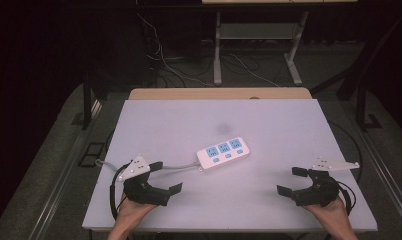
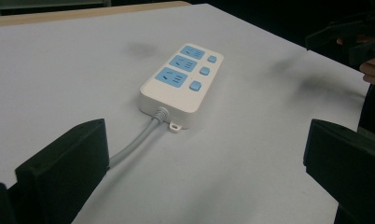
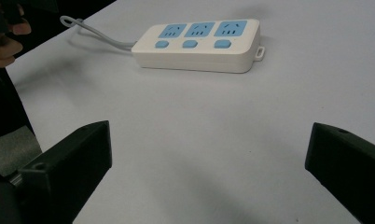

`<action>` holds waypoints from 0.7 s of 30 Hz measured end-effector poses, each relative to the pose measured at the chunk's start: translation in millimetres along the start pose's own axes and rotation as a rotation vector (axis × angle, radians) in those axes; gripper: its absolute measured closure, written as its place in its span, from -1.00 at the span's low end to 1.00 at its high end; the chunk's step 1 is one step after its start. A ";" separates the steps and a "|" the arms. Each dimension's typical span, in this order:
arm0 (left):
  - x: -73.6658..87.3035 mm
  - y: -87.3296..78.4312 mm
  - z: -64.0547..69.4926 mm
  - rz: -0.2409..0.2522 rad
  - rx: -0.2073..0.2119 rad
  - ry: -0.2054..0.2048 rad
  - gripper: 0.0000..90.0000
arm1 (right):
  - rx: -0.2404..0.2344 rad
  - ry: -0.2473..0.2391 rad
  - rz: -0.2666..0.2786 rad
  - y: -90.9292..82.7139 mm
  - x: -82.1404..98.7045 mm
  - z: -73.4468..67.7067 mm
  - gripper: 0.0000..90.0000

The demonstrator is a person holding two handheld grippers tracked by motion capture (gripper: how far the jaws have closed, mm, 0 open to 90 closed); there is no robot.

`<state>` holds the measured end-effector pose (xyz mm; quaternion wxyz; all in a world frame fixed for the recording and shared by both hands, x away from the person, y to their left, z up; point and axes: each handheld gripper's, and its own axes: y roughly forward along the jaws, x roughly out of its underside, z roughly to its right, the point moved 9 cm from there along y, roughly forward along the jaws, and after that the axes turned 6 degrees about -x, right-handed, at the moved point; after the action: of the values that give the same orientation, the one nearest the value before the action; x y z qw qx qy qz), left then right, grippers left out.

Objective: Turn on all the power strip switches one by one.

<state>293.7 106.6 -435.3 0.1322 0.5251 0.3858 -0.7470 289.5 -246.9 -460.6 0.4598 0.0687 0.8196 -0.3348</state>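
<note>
Both tongs are being held wide and empty near the power strip [image 1: 224,152], which is lying flat at the middle of the worktop [image 1: 269,120].

The left tongs [image 1: 166,176] are being kept at the near left, just beside the grey cable [image 1: 176,166]; the right tongs [image 1: 292,180] are being kept at the near right, well apart from the strip. A grasp is best being made across the strip's narrow sides, jaws level, with the cable left slack. The cable's plug end is being hidden behind the left tongs, and the socket markings are being blurred.
</note>
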 end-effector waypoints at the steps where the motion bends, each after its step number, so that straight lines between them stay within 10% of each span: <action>1: -0.9 0.2 0.2 -0.005 0.002 0.002 -1.00 | 0.001 0.000 0.001 -0.4 0.1 0.5 -0.99; 21: -24.5 9.3 3.3 -0.079 0.040 0.032 -1.00 | 0.003 0.007 0.007 -1.9 0.8 2.6 -0.99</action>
<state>307.1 93.0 -417.1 0.0859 0.5240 0.3934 -0.7505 290.1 -250.2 -461.3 0.4578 0.0733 0.8206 -0.3342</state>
